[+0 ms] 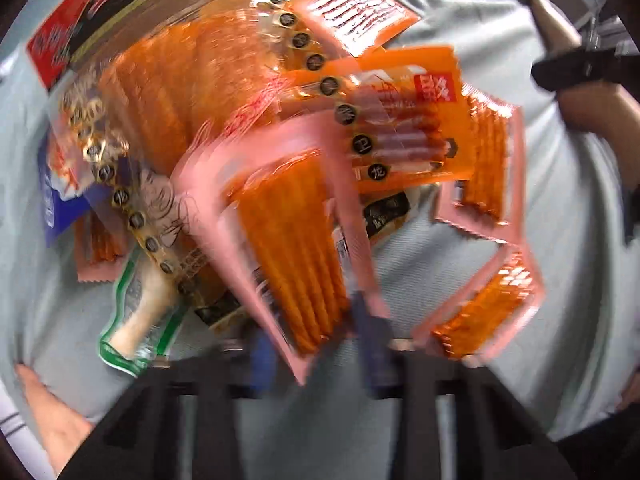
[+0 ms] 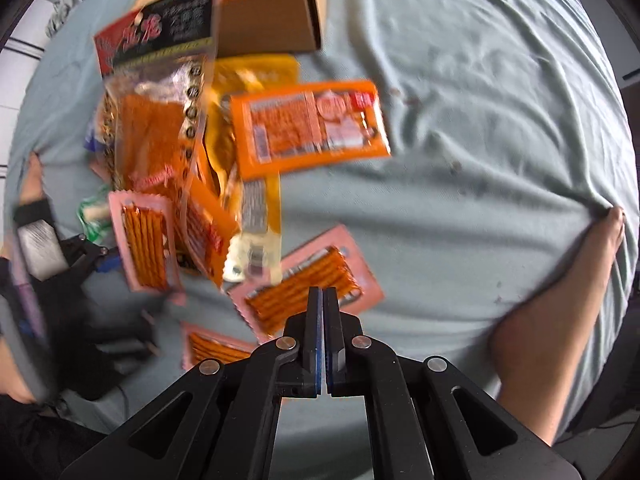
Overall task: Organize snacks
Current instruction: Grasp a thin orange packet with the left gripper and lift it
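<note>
Snack pile on a grey-green cloth [image 2: 480, 120]; landmark is the big clear bag [image 2: 156, 120] of orange strips with a red-and-black header.

- Big clear bag: 1, on top of the pile.
- Cardboard box [image 2: 272, 8]: 1, open, just beyond the bag's header end.
- Pink-edged packets of orange sticks: 4 in the left wrist view. One [image 1: 288, 240] leans against the bag's near side, two [image 1: 484, 164] [image 1: 488, 304] lie to the bag's right, and one [image 1: 96, 252] pokes out under the bag's left end.
- Orange packet [image 2: 308, 128] with a printed label: 1, just right of the bag.
- Yellow packet [image 2: 248, 120]: 1, partly tucked under the bag's right edge.
- Green-edged packet [image 1: 140, 320]: 1, at the bag's near left corner.
- Blue packet [image 1: 52, 200]: 1, at the bag's left, mostly hidden.

The left gripper [image 1: 318, 344] is heavily blurred. Its fingers look apart, with the leaning pink packet's corner between them; cannot tell whether they pinch it.

The right gripper [image 2: 323, 292] has its fingers pressed together, holding nothing. It sits over a pink packet down-right of the bag.
</note>
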`<act>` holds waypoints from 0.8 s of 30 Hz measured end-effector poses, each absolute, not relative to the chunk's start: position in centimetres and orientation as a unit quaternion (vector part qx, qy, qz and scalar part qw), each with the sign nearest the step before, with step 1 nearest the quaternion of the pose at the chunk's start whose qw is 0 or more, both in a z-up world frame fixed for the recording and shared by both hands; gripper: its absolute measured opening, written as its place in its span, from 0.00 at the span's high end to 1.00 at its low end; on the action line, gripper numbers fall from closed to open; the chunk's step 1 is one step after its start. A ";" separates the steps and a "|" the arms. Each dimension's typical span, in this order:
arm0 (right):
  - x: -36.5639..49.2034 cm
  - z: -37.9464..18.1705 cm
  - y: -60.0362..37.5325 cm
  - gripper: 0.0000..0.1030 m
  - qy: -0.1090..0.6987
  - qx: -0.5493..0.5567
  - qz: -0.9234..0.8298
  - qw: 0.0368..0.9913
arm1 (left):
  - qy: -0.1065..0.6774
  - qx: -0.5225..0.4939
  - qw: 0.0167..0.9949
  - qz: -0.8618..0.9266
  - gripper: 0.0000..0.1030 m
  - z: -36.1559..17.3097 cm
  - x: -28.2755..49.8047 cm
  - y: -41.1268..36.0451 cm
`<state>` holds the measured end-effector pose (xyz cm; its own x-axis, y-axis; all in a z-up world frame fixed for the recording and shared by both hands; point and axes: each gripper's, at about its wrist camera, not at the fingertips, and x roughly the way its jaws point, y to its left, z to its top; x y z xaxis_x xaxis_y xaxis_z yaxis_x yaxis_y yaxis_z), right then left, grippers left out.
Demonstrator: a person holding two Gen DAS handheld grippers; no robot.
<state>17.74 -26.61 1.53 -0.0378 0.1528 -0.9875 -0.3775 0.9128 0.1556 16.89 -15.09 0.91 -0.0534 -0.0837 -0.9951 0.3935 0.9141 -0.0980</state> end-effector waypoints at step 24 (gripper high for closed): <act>17.6 1.2 -24.4 0.48 0.679 0.022 0.277 0.679 | 0.611 -0.009 0.765 -0.204 0.95 11.5 18.7 -2.5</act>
